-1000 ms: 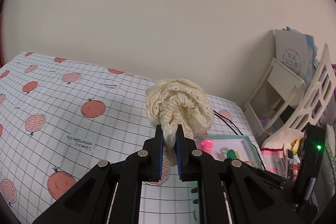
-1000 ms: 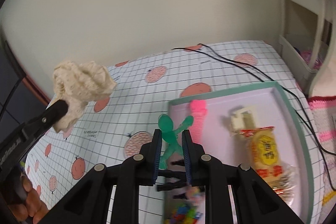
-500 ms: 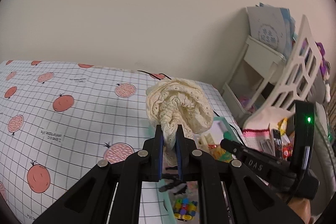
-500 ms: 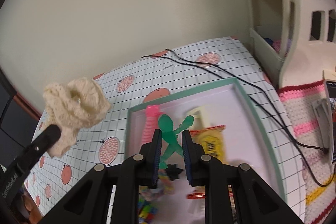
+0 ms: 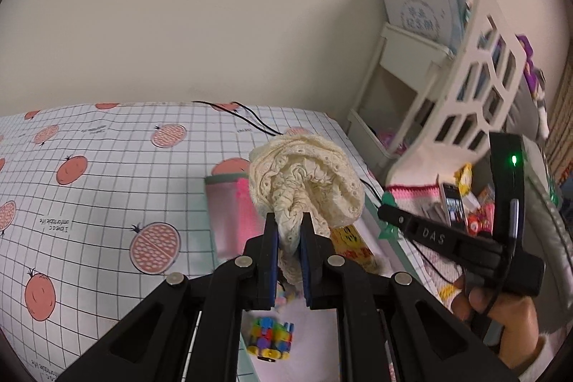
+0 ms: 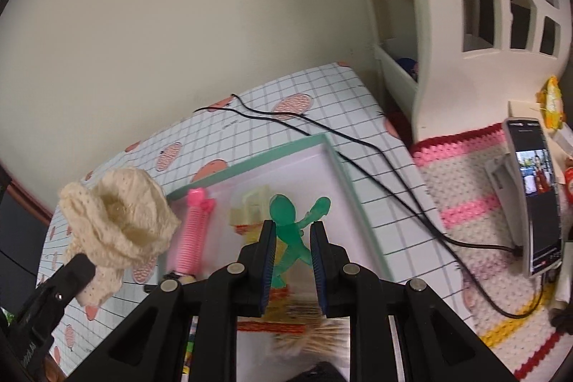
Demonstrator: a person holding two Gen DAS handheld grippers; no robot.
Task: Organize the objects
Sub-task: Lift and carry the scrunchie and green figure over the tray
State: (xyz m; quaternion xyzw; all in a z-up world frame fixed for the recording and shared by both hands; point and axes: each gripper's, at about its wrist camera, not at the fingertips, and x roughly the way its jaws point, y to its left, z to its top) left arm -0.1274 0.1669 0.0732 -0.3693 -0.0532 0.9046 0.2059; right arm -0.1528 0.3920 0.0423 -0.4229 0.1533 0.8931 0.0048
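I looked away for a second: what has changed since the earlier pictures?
Both grippers swung right, from the fruit-print cloth to over the tray and toward the shelf. Nothing was taken or let go: the left gripper stays shut on the lace cloth, the right gripper on the green figure. The tray's contents lie as before.

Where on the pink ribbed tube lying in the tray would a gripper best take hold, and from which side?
Judging by its pose, the pink ribbed tube is best gripped across its ribbed middle, coming from above. It lies flat along the tray's left wall, so the jaws should straddle its narrow width. The ribs should help against slipping; the knobbed far end looks lumpier.
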